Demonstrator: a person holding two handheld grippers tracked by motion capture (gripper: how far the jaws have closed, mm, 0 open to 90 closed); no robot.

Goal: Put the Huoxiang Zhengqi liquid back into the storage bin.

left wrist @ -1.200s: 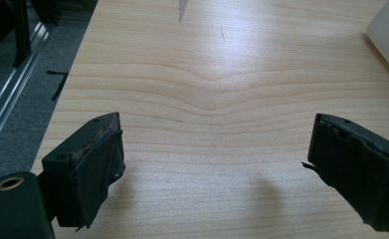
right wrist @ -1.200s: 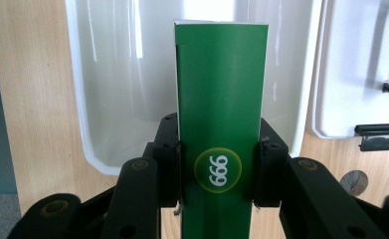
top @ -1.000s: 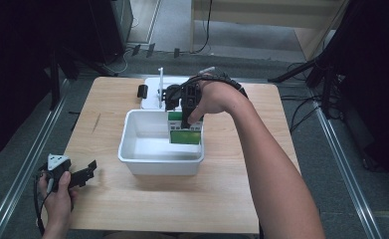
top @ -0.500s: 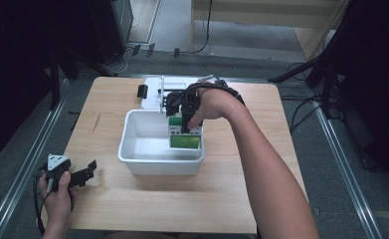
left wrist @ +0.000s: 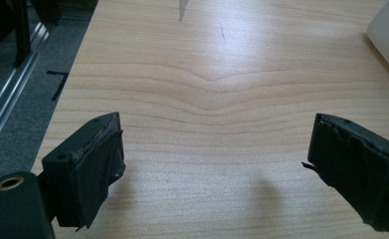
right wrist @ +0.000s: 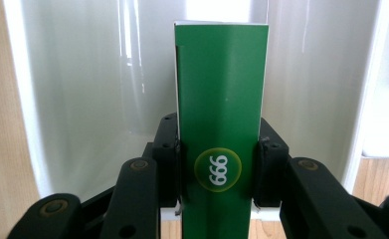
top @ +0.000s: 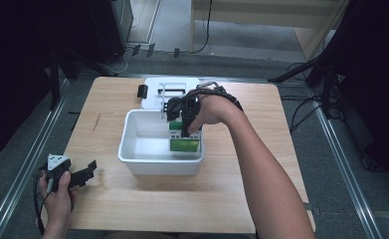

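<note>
1. The right gripper [right wrist: 217, 164] holds the green box [right wrist: 221, 124] tight, one pad on each long side. The box points straight out past the jaws, the long way.
2. The box hangs inside the white tub [top: 132, 130], on the tub's right side, with its far end pointing down at the tub floor. I cannot tell if it touches the floor yet.
3. The right gripper [top: 184, 117] is the near one, as it has the box. The left gripper [top: 70, 174] is well apart, low at the left corner of the worktop [top: 242, 199].
4. The left gripper's jaws stand wide with nothing between them, just bare wood.
5. The worktop is pale wood and flat. A white lid [top: 154, 87] with a small black thing [top: 142, 91] on it lies just behind the tub.
6. The room around is dark, with a grey floor, cables and metal rails.
</note>
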